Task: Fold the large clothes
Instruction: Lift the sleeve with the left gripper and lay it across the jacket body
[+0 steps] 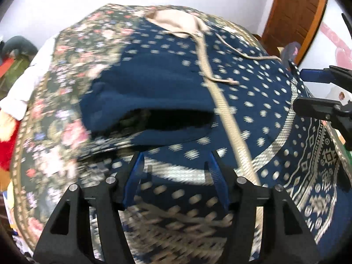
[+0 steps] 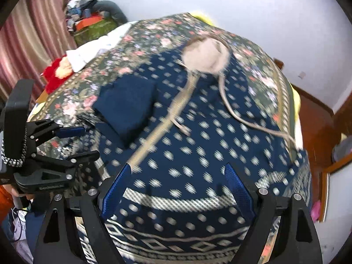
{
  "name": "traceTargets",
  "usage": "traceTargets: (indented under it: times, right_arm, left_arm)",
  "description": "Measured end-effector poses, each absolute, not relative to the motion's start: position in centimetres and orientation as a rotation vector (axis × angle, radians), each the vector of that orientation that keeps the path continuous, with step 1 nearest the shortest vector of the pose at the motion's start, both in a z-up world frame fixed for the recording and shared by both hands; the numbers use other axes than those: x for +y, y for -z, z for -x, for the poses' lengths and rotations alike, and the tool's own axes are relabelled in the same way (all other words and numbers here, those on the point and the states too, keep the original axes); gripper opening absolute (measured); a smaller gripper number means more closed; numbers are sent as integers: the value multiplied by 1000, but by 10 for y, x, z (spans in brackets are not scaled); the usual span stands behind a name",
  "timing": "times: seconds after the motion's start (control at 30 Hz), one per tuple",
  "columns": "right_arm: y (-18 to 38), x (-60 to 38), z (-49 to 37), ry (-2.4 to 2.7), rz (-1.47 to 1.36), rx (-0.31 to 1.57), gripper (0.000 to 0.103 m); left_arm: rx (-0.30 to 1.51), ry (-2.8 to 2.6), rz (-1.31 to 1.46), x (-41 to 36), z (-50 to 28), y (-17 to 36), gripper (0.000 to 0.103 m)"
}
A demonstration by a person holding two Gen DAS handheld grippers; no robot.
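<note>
A large navy garment with white dots and patterned bands (image 1: 253, 101) (image 2: 198, 154) lies spread on a floral-covered bed. Its beige neck lining (image 1: 176, 22) (image 2: 206, 57) is at the far end, with a beige front band and cords. A plain navy sleeve (image 1: 143, 101) (image 2: 129, 105) is folded onto its left side. My left gripper (image 1: 176, 160) is open just above the garment's near hem, holding nothing. My right gripper (image 2: 178, 173) is open over the hem to the right of the left one, and it shows at the right edge of the left wrist view (image 1: 308, 90). The left gripper also shows in the right wrist view (image 2: 85, 140).
The floral bedspread (image 1: 72, 83) (image 2: 154, 33) covers the bed. White cloth and a red item (image 2: 66, 66) lie on its left. A pile of things (image 2: 92, 19) stands by a pink curtain. A wooden door (image 1: 294, 13) is at the right.
</note>
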State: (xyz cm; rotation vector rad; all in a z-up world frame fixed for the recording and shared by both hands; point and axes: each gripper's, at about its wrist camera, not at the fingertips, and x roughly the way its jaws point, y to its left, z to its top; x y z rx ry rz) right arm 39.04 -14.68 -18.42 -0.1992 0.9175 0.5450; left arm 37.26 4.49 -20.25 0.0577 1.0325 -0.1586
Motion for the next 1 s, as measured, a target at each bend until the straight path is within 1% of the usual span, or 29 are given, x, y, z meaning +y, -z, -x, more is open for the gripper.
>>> traceTargets:
  times: [0.1,0.23,0.37,0.5,0.53,0.57,0.6,0.67,0.7,0.73,0.77,0.83,0.87,1.0]
  right_arm:
    - [179,-117,-391,-582,235,895,86]
    - [182,-67,-397,-640,276,889,86]
    - [198,-13,-408,-660,355,880,86]
    - [224,31,-425,-629,487,879,85]
    - [231,40,-430,-612,517,870,82]
    - [235,44,-433,-603,528,862,76]
    - [238,48,-436,-593,534,853,72]
    - [241,53,-441,-572,523,833,55]
    - [241,55,-443,-566,510,822,50]
    - [240,57,-445,-563,491,810,40]
    - [238,58,-446,-564,476,800,35]
    - [231,58,-446,-558,433,775,16]
    - [228,57,-446,-556,418,765,12]
    - [202,35,-443,-508,343,701,11]
  left_arm:
    - [1008,70,-49,87,-365,195,64]
    - [1018,-38,-40,134,-369,204,64]
    - [1053,-66,2,167,-373,224,64]
    - [1080,-62,34,182,-381,244,64]
    - [1087,-55,38,184,-383,250,64]
    - [1094,-50,41,183,-385,255,64]
    - [1100,-45,43,184,-388,260,64]
    - [1099,-39,52,185,-391,267,64]
    - [1092,-36,52,185,-392,268,64]
    - [1085,-35,51,185,-394,269,64]
    - [1080,-35,49,184,-395,269,64]
    - [1076,-39,52,183,-398,270,64]
    - [1076,-44,58,183,-400,270,64]
    - [1078,-64,66,184,-403,273,64]
